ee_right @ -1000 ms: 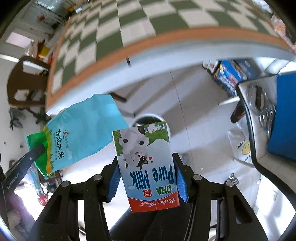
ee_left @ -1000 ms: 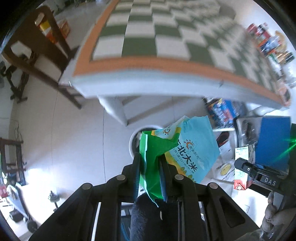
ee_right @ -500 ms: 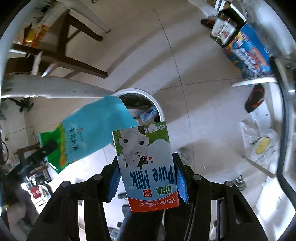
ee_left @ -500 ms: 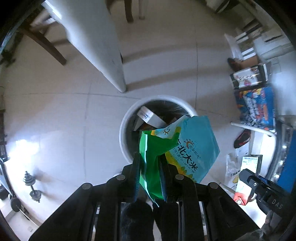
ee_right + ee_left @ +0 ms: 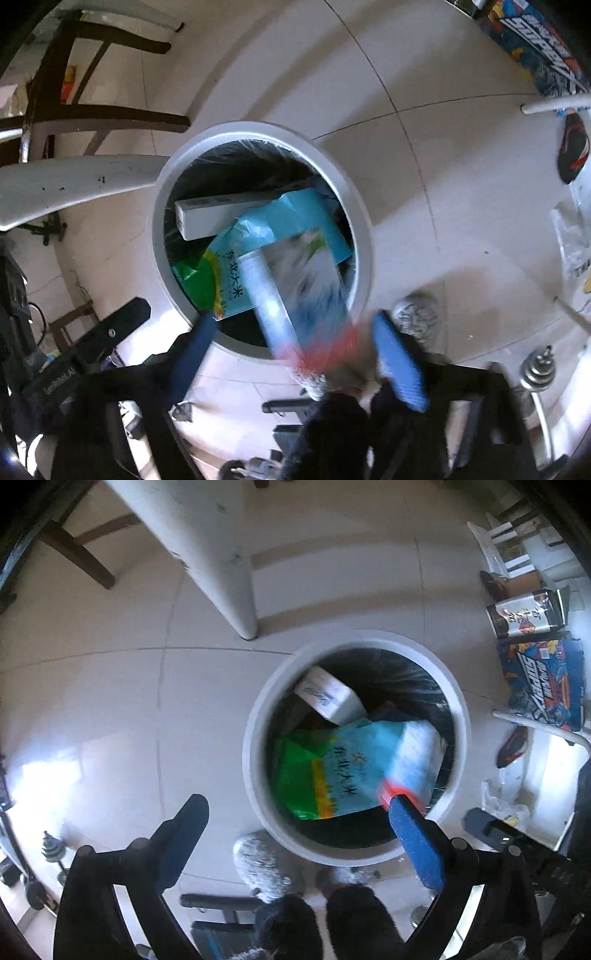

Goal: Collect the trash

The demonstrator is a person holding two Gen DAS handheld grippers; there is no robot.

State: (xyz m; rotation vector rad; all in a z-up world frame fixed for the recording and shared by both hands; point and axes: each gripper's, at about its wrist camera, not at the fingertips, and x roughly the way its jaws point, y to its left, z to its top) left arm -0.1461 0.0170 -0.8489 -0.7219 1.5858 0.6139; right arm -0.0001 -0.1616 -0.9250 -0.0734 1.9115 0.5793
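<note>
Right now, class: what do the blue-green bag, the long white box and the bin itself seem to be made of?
Blue-green bag: glossy printed plastic film, likely; it creases and shines.
Long white box: matte cardboard, probably; flat faces, sharp edges.
Bin: smooth white plastic rim, apparently, lined with a thin, wrinkled black plastic liner.

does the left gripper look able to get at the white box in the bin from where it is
Probably yes. The left gripper is open and empty above the bin, and the white box lies uncovered at the far side, though the rice bag overlaps its near end.
</note>
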